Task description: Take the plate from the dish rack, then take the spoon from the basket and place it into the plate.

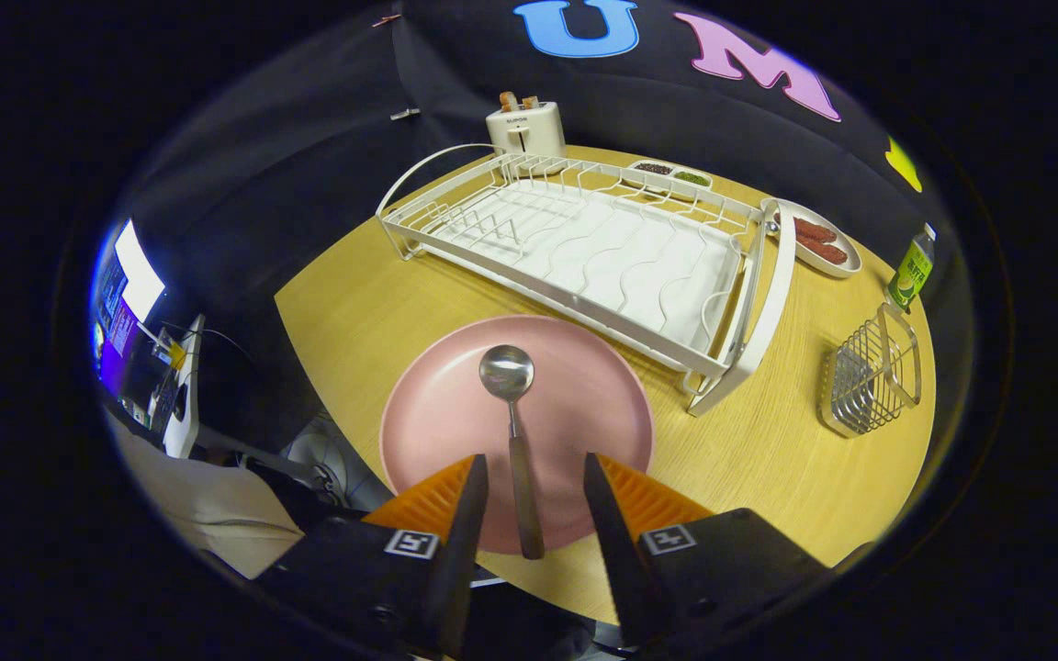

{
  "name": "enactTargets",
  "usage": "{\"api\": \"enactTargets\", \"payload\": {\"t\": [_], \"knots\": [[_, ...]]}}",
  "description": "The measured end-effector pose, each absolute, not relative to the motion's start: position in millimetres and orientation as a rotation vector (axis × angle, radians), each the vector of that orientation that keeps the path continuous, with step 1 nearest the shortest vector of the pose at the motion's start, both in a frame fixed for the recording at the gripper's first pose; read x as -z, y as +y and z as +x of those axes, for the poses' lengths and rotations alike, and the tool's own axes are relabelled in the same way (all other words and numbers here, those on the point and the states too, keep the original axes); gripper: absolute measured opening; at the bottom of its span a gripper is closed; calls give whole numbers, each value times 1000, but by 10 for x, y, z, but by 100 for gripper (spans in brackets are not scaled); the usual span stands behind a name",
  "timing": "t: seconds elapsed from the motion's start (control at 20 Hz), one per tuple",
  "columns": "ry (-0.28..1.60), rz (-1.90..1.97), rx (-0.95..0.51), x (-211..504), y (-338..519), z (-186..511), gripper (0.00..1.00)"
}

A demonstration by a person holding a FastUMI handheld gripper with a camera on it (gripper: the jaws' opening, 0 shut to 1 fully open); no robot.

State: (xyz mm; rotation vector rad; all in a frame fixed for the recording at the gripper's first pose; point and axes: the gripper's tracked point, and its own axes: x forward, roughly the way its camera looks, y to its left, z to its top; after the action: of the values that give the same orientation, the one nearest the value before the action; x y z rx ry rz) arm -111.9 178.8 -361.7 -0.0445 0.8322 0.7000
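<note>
A pink plate [575, 404] lies flat on the round wooden table [768, 459], just in front of the white dish rack [584, 248]. A metal spoon [511, 404] with a dark handle rests in the plate, bowl pointing toward the rack, handle end over the near rim. My gripper [534, 473] hangs above the near edge of the plate, open. The spoon's handle lies in the gap between the fingers, and neither finger touches it. The wire basket [869, 381] stands to the right of the plate and holds nothing.
Behind the rack stand a white toaster [526, 128], a small two-part tray [671, 174] and an oval dish with sausages [818, 243]. A green bottle [912, 271] is at the table's far right edge. A monitor [129, 285] and cables sit off the table's left.
</note>
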Motion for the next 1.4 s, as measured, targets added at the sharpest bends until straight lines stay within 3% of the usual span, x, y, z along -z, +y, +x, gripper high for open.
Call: {"api": "enactTargets", "payload": {"t": [0.05, 0.1, 0.2, 0.45, 0.85, 1.4], "knots": [[827, -43, -701, 3601, 1791, -1118, 75], [824, -45, -699, 3603, 1782, -1116, 92], [819, -45, -698, 3567, 1761, -1107, 99], [692, -24, -698, 3040, 1742, -988, 99], [339, -34, -545, 1720, 1318, -252, 99], [29, -34, -310, 349, -260, 200, 98]]}}
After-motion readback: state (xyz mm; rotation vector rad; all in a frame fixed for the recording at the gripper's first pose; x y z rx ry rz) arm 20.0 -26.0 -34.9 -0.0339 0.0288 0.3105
